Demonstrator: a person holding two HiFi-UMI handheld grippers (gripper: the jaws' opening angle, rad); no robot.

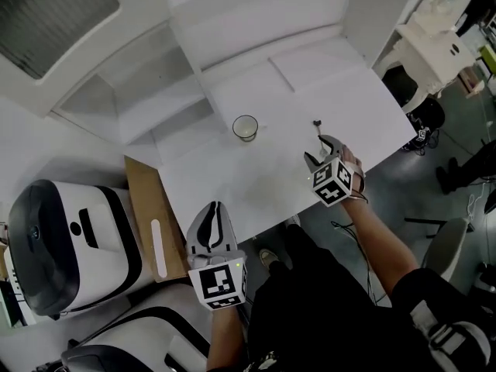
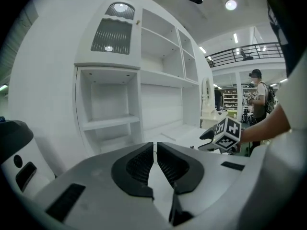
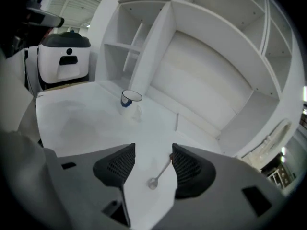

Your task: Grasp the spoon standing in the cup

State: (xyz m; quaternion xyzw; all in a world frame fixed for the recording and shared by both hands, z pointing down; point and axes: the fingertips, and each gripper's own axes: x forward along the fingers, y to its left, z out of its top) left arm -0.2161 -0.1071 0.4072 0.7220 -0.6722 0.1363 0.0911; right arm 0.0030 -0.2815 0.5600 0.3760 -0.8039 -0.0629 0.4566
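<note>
A small white cup [image 1: 245,127] [image 3: 129,98] with a dark rim stands upright near the middle of the white table [image 1: 232,177]; I see no spoon in it. The metal spoon [image 1: 318,129] [image 3: 160,171] lies flat on the table to the cup's right. My right gripper [image 1: 319,149] [image 3: 153,152] hovers open just over the spoon, which shows between its jaws with the bowl nearest the camera and touches neither. My left gripper [image 1: 213,209] [image 2: 155,145] is shut on nothing at the table's near edge, well short of the cup.
White open shelving [image 1: 139,76] rises behind the table. A cardboard sheet [image 1: 147,208] leans at the table's left edge beside a white-and-black machine [image 1: 62,246]. A person [image 2: 259,97] stands far off to the right. White furniture [image 1: 434,37] sits beyond the right corner.
</note>
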